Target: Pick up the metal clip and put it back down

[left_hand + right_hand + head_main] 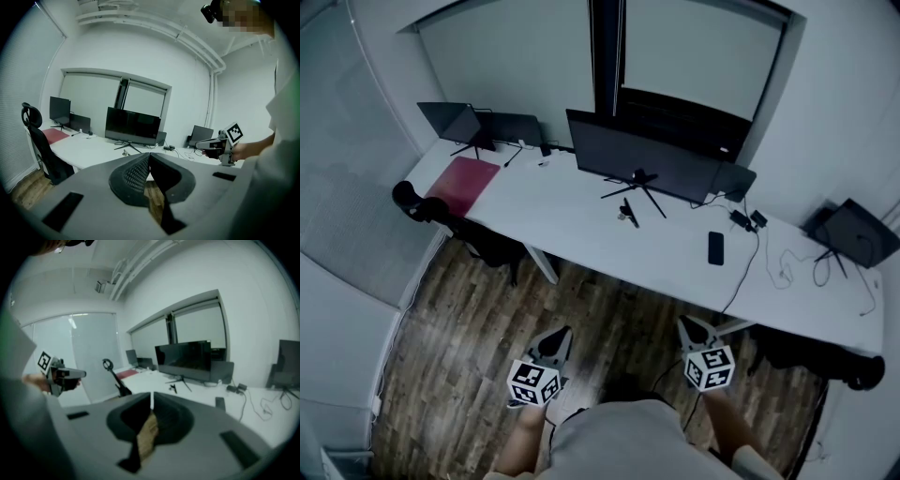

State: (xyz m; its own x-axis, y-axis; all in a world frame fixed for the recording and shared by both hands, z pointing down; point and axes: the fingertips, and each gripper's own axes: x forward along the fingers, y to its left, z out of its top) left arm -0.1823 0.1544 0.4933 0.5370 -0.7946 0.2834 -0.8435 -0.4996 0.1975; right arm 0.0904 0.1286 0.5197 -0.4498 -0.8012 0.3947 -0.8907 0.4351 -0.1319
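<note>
The left tool (pixel 555 337) and right tool (pixel 690 328) hung shut and empty, well back from the desk (pixel 572 225). The clip (pixel 628 213) lay by the monitor stand (pixel 639 183). Reaching in without opening first would probably shove it or snag the stand's legs.

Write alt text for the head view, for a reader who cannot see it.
A person on a wood floor holds the left gripper and right gripper, jaws shut, short of a long white desk. On it sit a wide black monitor, a small dark metal clip and a black phone.
</note>
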